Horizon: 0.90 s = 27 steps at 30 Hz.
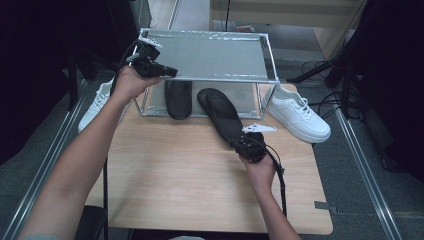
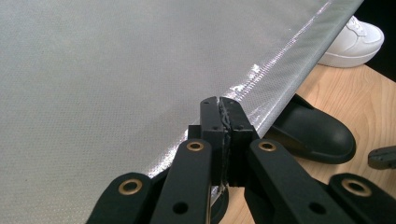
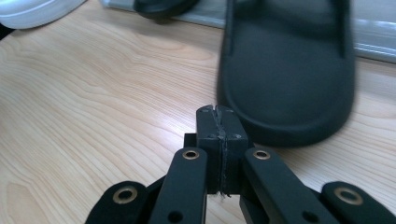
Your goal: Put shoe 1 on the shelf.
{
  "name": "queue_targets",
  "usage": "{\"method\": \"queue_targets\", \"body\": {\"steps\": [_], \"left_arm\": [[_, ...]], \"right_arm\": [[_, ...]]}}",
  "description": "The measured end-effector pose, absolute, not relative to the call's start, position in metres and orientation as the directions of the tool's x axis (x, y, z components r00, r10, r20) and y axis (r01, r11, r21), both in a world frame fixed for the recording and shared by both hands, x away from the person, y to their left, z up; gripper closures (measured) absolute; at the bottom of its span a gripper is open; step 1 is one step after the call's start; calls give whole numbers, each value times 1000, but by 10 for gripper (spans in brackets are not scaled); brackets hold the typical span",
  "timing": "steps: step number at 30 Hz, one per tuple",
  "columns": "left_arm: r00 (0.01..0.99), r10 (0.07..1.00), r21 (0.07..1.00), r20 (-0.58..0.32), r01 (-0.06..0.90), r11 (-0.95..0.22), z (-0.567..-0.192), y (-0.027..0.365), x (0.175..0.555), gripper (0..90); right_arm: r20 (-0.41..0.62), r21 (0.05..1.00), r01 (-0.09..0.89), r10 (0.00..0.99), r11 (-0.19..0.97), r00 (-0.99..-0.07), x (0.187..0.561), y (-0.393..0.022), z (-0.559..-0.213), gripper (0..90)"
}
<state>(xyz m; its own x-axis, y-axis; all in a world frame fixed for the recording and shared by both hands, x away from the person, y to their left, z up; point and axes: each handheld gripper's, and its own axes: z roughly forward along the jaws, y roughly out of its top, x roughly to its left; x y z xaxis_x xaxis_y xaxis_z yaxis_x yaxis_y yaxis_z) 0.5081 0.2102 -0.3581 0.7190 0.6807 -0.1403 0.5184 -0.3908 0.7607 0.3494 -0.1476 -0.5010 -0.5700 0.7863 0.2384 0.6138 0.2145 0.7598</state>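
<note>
A black slipper [image 1: 222, 112] lies slantwise on the wooden table [image 1: 190, 170], its toe under a metal rack. My right gripper [image 1: 239, 143] is shut and empty at its heel. In the right gripper view the closed tips [image 3: 217, 109] sit just beside the black slipper's [image 3: 289, 70] rounded heel; I cannot tell whether they touch. A second black slipper [image 1: 178, 97] lies under the rack. My left gripper [image 1: 170, 73] is shut and hovers at the front left edge of the rack's silver top shelf [image 1: 210, 52]. Its tips [image 2: 219, 100] are over the silver shelf's [image 2: 116, 70] edge.
One white sneaker [image 1: 297, 112] stands right of the rack at the table's back right; another white sneaker [image 1: 97, 102] sits off the left side. The rack's posts and bottom rail [image 3: 373, 42] fence in the space under the shelf. Bare wood spreads across the table's front.
</note>
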Motion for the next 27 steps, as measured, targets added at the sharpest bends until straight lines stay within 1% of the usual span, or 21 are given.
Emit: {"method": "queue_targets", "body": {"steps": [5, 9, 13, 22, 27], "left_arm": [[721, 679, 761, -137, 516, -394, -358, 210, 508, 897], [721, 680, 762, -131, 512, -397, -358, 210, 508, 897], [722, 678, 763, -138, 515, -392, -358, 210, 508, 897], [722, 679, 762, -136, 514, -394, -358, 210, 508, 897], [722, 678, 763, -135, 513, -394, -358, 210, 508, 896]], "right_arm": [[233, 758, 620, 803, 204, -549, 349, -162, -505, 900], [234, 741, 645, 830, 184, -505, 354, -177, -514, 900], [243, 737, 655, 838, 167, -488, 359, -183, -519, 900], [246, 740, 655, 845, 153, -475, 371, -181, -523, 900], [266, 736, 662, 838, 142, -476, 379, -173, -523, 900]]}}
